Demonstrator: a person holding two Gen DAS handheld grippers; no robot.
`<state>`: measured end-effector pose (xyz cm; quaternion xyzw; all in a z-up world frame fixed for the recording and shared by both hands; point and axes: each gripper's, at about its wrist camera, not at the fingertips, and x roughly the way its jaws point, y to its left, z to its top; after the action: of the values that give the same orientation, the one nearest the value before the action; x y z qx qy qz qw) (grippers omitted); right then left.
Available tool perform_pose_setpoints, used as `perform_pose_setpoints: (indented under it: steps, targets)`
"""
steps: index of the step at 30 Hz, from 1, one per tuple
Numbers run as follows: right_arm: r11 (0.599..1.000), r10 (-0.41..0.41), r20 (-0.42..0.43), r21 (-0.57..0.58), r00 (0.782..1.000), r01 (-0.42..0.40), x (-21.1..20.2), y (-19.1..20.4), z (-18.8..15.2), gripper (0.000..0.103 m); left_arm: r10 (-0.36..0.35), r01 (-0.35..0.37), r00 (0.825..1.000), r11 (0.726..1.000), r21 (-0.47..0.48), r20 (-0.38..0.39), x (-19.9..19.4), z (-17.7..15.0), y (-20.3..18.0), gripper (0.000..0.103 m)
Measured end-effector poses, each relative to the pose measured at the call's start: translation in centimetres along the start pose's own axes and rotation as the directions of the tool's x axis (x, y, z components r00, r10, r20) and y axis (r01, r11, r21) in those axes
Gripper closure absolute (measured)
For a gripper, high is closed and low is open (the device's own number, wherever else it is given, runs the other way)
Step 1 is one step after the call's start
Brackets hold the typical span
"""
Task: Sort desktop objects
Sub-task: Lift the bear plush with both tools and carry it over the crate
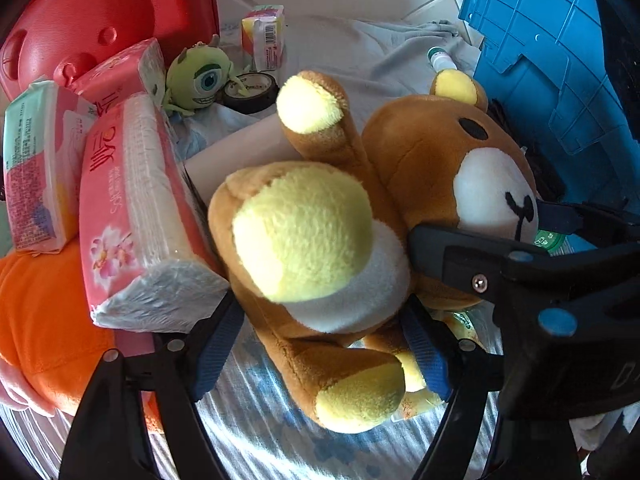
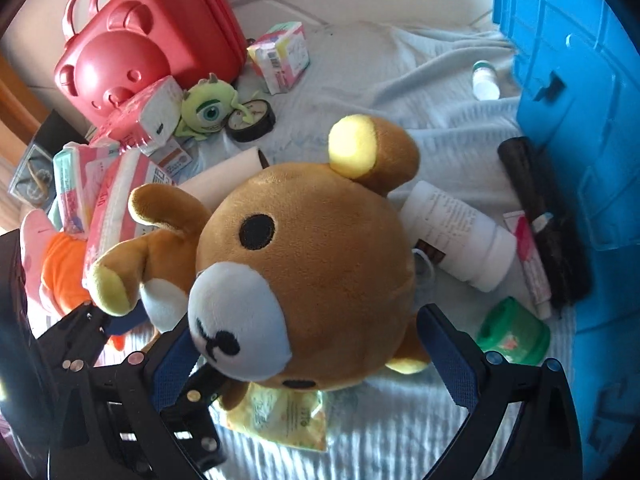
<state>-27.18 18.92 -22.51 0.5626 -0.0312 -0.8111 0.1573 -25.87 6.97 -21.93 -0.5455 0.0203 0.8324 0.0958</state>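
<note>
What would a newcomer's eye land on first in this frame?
The brown teddy bear fills the middle of both views, lying on the pale blanket between both grippers' open jaws. Behind it to the left stands a red bear-faced case with a green one-eyed plush beside it; a blue crate rises on the right.

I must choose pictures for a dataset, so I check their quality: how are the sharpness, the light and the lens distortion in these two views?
Left wrist view: strong fisheye bending, dark corners; the brown plush bear is close, its raised foot slightly soft. Right wrist view: same bending; soft daylight, no hard glare; the bear's face and the red case look sharp.
</note>
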Motion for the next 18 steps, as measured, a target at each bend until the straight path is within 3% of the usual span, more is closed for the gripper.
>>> perform_pose_setpoints:
  steps: [4, 6, 9, 18]
  targets:
    - [0.998, 0.048, 0.0, 0.031, 0.999, -0.048, 0.7, -0.7, 0.1, 0.0, -0.013, 0.013, 1.0, 1.0, -0.001, -0.011, 0.8, 0.3, 0.0, 0.021]
    - [0.998, 0.057, -0.015, 0.032, 0.998, -0.057, 0.9, -0.8, 0.2, 0.0, -0.016, 0.016, 1.0, 1.0, 0.01, 0.003, 0.8, 0.3, 0.0, 0.025]
    - [0.999, 0.035, -0.01, 0.021, 0.999, -0.035, 0.4, -0.3, 0.2, 0.01, -0.02, 0.02, 1.0, 1.0, 0.014, 0.016, 0.0, 0.3, 0.3, 0.031]
    - [0.999, 0.043, 0.08, -0.018, 0.996, -0.042, -5.3, 1.3, -1.2, 0.012, -0.027, 0.021, 0.988, 0.999, 0.041, 0.149, -7.3, -1.1, 0.0, 0.031]
